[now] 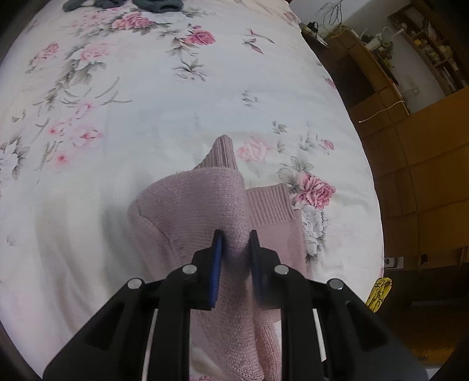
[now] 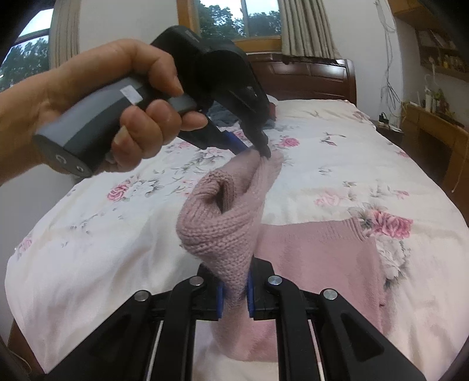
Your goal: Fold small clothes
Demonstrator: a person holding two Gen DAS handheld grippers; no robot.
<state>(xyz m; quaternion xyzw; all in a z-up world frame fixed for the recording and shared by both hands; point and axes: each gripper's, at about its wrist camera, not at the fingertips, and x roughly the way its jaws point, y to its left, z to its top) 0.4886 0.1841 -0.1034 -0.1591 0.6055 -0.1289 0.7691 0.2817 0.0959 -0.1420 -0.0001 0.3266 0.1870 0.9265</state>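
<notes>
A pink knitted sweater point(image 1: 190, 202) lies partly on the floral bedsheet point(image 1: 146, 102), with one side lifted off it. My left gripper point(image 1: 236, 234) is shut on a bunched fold of the knit. In the right wrist view the same pink sweater point(image 2: 222, 222) hangs between both tools: my right gripper point(image 2: 234, 288) is shut on its lower fold, and the left gripper point(image 2: 258, 151), held by a hand point(image 2: 117, 111), pinches the upper end above the bed. The ribbed hem point(image 2: 351, 228) and the flat part rest on the sheet.
Dark grey clothes point(image 1: 146, 4) lie at the far end of the bed. A wooden headboard point(image 2: 307, 76) and curtained windows stand behind. Wooden cabinets and shelves point(image 1: 395, 96) line the bedside. A yellow object point(image 1: 379, 294) sits past the bed's edge.
</notes>
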